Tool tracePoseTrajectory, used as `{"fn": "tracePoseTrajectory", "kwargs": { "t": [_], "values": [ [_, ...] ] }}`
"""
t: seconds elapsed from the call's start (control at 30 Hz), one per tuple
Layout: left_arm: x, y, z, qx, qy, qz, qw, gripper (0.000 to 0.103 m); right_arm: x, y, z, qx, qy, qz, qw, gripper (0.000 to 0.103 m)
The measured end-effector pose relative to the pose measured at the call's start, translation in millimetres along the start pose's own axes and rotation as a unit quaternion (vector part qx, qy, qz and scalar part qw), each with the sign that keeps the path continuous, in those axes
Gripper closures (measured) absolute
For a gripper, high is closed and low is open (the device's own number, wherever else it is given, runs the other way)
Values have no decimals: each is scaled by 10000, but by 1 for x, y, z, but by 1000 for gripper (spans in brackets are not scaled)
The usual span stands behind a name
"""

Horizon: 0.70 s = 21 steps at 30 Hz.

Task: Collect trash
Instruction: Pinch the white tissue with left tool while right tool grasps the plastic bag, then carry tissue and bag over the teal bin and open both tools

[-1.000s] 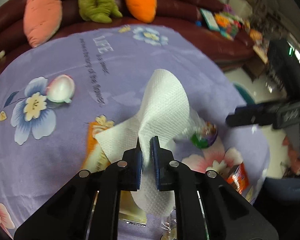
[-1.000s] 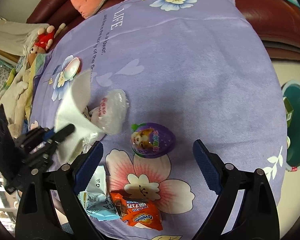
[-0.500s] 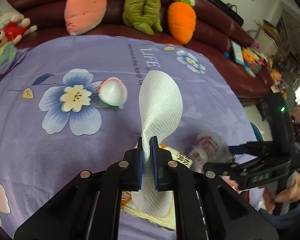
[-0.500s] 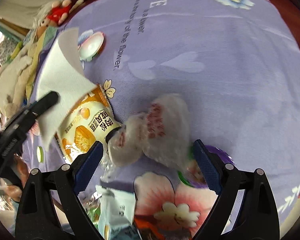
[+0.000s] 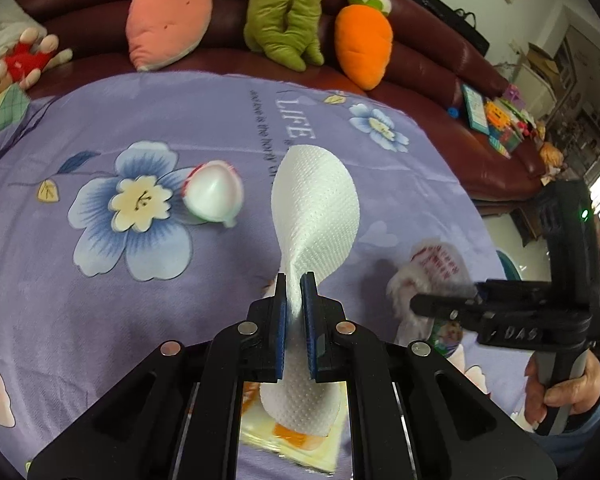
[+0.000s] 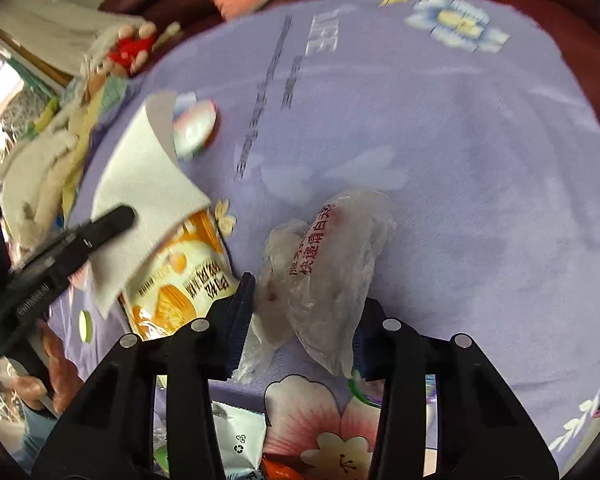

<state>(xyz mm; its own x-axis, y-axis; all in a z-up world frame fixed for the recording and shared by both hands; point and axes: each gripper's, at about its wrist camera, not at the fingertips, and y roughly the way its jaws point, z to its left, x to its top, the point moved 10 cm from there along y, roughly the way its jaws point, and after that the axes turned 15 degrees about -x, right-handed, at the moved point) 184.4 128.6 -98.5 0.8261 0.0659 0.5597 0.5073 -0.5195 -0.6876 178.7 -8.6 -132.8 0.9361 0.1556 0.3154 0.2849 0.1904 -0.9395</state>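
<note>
L gripper (image 5: 296,292) still clamped on white paper towel (image 5: 316,216), lifted. R gripper (image 6: 300,312) moved in since 0.5 s ago: jaws half-closed round crinkled plastic bag (image 6: 332,264), grip unclear.

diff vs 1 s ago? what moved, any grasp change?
The right gripper moved from the purple egg toy to the crumpled plastic bag; its jaws have narrowed and now bracket the bag, not yet clamped. The left gripper swung its view toward the sofa, off the snack packet. Unchanged: it stays shut on the paper towel; the pink-white shell hasn't moved.
</note>
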Motion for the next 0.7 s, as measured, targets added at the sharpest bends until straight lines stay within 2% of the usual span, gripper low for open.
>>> {"fn": "tracePoseTrajectory", "kwargs": {
  "t": [0.23,0.43,0.7],
  "values": [
    [11,15,-53,-234,382,52,9990,94,7,-42,-35,0,410,-389,9984,63],
    [12,36,-120,-437,922,215,9946,94,-2,-93,-101,-189,880,-826,9925,63],
    [1,68,-212,-691,1466,491,9856,94,-26,-147,-198,-374,1578,-1312,9780,62]
  ]
}}
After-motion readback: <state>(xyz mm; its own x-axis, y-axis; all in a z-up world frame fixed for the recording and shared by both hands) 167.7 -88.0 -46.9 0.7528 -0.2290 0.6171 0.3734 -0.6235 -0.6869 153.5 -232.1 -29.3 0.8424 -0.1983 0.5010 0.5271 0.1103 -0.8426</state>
